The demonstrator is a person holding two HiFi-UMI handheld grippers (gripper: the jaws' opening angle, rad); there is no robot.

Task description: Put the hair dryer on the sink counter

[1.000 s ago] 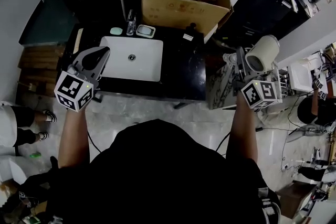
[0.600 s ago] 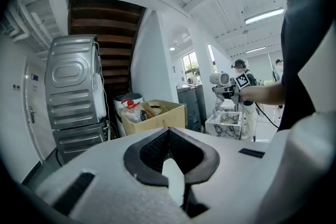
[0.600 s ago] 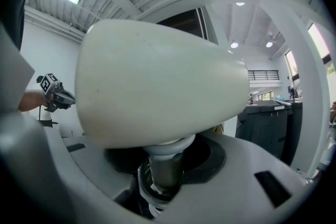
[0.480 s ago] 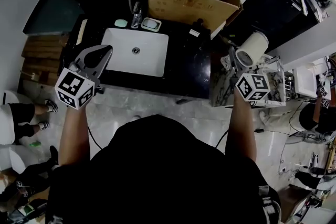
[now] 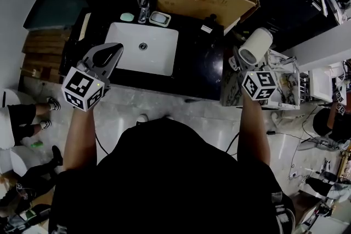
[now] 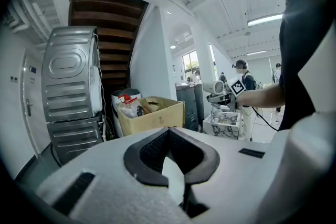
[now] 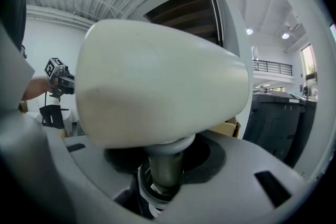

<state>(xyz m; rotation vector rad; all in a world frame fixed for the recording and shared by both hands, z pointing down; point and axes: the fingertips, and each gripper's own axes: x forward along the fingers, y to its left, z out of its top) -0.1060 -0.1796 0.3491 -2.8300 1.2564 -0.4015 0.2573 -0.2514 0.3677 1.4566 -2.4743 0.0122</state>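
Black sink counter point(image 5: 192, 71) lay below you, with a white basin point(image 5: 159, 60) set into its left half. A faucet point(image 5: 143, 8), a soap dish point(image 5: 159, 18) and a small green piece point(image 5: 126, 17) stood along the back edge, behind the basin. A cardboard box point(image 5: 197, 3) filled with odds and ends stood behind the counter's back right corner. A grey washing machine point(image 6: 71, 73) stood to the left of that box. Beyond the counter's right end stood a marbled stand point(image 5: 230, 93).

Your left gripper point(image 5: 114, 50) hovered over the counter's front left corner, just beside the basin's left rim. Its jaws were clenched tip to tip, with nothing between them.

Your right gripper point(image 5: 239, 61) was off the counter, past its right end and over the marbled stand. Its jaws were clamped on the handle of the hair dryer point(image 5: 255, 45), just under the barrel. The cream barrel lay across the jaws, with one round end turned back toward you. The hair dryer had not been set on the counter; it was carried in the grip, near the back right corner but outside the counter's edge. Both grippers were well apart, with the basin between them.
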